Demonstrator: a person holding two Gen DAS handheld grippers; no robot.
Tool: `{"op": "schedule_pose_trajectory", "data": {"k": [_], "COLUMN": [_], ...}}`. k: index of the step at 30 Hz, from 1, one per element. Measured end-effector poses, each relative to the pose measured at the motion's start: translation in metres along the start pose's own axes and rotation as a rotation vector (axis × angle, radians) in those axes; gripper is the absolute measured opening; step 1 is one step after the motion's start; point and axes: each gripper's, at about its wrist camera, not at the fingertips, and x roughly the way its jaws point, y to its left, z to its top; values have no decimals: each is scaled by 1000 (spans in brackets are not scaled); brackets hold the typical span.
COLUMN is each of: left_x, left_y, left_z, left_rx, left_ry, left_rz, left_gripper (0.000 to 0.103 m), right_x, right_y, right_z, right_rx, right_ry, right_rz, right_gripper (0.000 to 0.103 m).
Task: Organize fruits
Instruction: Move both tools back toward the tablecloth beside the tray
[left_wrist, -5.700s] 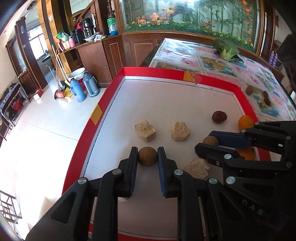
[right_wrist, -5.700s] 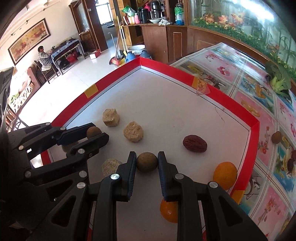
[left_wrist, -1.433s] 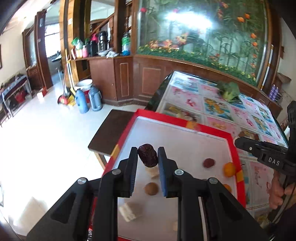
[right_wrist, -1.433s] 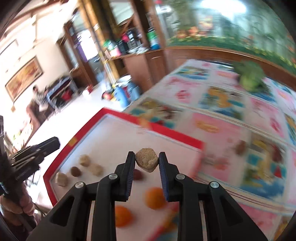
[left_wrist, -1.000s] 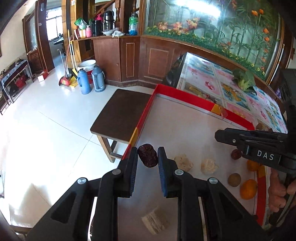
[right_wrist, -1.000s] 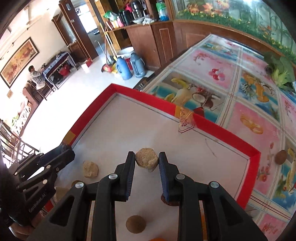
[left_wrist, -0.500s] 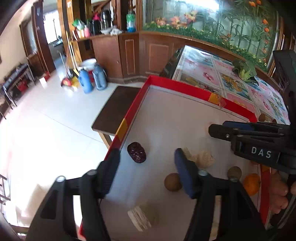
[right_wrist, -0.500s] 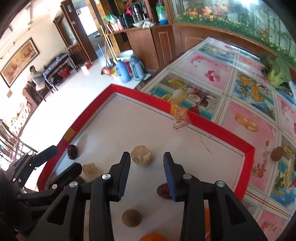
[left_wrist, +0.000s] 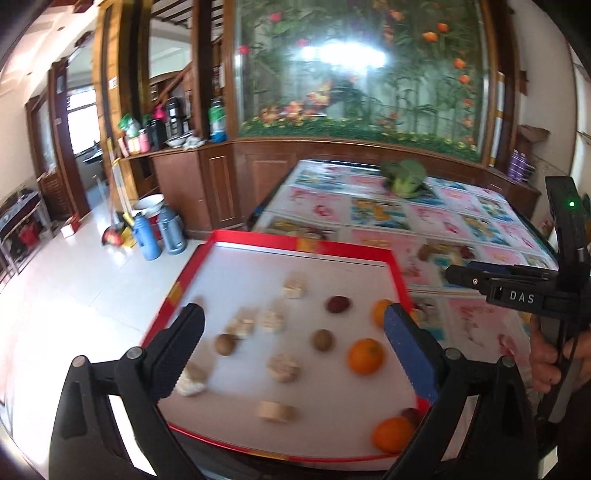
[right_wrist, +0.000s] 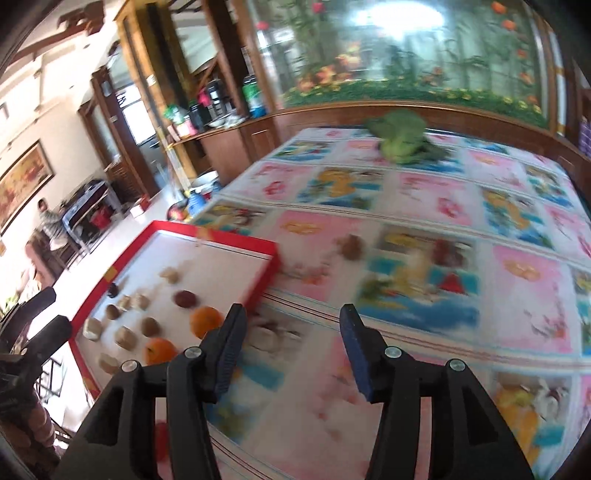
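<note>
The desk (right_wrist: 424, 258), the biggest thing in view, is covered with a cloth of pink, blue and yellow fruit-picture squares; a leafy green vegetable (left_wrist: 404, 179) lies at its far end, before a wide glass panel of plants and orange flowers (left_wrist: 362, 70).

On the desk's near left corner sits a white tray with a red rim (left_wrist: 295, 242). The fruits lie loose on it, well apart: three oranges (left_wrist: 365, 356), one at the right rim, one further in and one at the near right corner; two round brown fruits (left_wrist: 322, 339) near the middle; a dark red one (left_wrist: 337, 304) further back; and several pale tan lumps (left_wrist: 282, 367) spread across the left and near part. Motion blur softens all of them. A few small brown and red pieces (right_wrist: 352, 245) lie on the cloth outside the tray, too blurred to name.

The left tool (left_wrist: 293, 350) hangs above the tray, its jaws spreading wide, with nothing between them. The right tool (right_wrist: 291, 347) is over the cloth beside the tray's right edge, jaws opening and likewise empty.

In the left wrist view the right tool's black body bears the white letters "DAS" (left_wrist: 521, 296), with a green light lit above, and a hand (left_wrist: 546, 354) grips its handle.
</note>
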Motion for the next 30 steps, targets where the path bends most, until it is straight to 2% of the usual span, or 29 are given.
{"op": "schedule_pose_trajectory", "data": {"k": [2, 5, 7, 11, 13, 17, 19, 26, 30], "left_x": [-2, -6, -12, -22, -25, -33, -36, -49, -55], "left_y": [-20, -50, -69, -93, -98, -102, -102, -105, -106], "left_z": [-3, -8, -13, -22, -25, -30, -31, -39, -43], "left_rx": [21, 57, 80, 105, 104, 97, 101, 120, 126], "left_ry": [1, -3, -10, -23, -23, -24, -22, -21, -18], "left_rz": [-40, -70, -81, -56, -34, -4, 11, 42, 40], "left_gripper": [98, 98, 98, 102, 103, 103, 103, 103, 103], "right_x": [-16, -38, -51, -70, -76, -80, -80, -80, -82], "right_y": [-23, -37, -36, -20, -13, -15, -20, -46, -61], "right_z": [-11, -27, -38, -57, -66, -76, -79, -85, -86], "right_rx": [47, 78, 65, -25, -65, -59, -36, 60, 134], "right_ry": [-23, -45, -64, -123, -164, -206, -220, -249, -255], "right_rz": [-42, -66, -75, -98, -101, -82, -75, -42, 26], "right_gripper": [52, 52, 56, 66, 70, 73, 77, 77, 77]}}
